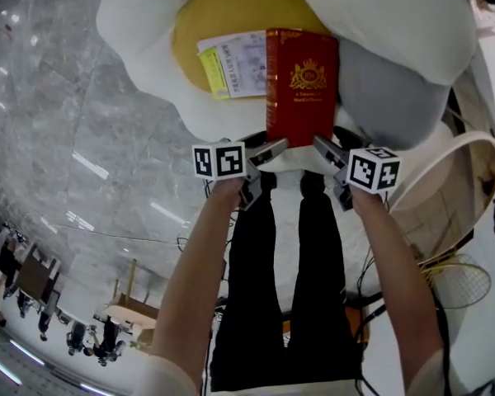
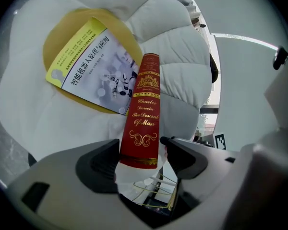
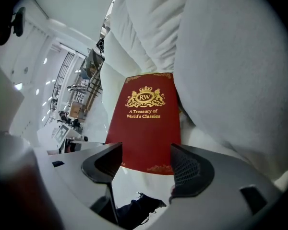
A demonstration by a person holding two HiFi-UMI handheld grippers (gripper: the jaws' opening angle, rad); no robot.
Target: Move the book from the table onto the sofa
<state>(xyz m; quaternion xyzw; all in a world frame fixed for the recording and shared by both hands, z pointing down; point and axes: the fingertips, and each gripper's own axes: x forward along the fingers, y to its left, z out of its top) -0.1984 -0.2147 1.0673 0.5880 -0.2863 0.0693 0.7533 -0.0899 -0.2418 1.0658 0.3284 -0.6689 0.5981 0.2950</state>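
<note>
Book (image 1: 302,85) on sofa (image 1: 140,23) edge; left gripper (image 1: 272,151), right gripper (image 1: 326,151) jaws wide around near corners

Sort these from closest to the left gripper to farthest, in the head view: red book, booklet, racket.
1. Red book: right at the left gripper's tips.
2. Booklet: a bit beyond, on the yellow cushion.
3. Racket: far off, low on the right.

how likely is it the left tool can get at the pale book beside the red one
Probably yes: the left tool is open, and the pale book lies face up just beyond it; only the red book overlaps its right edge.
</note>
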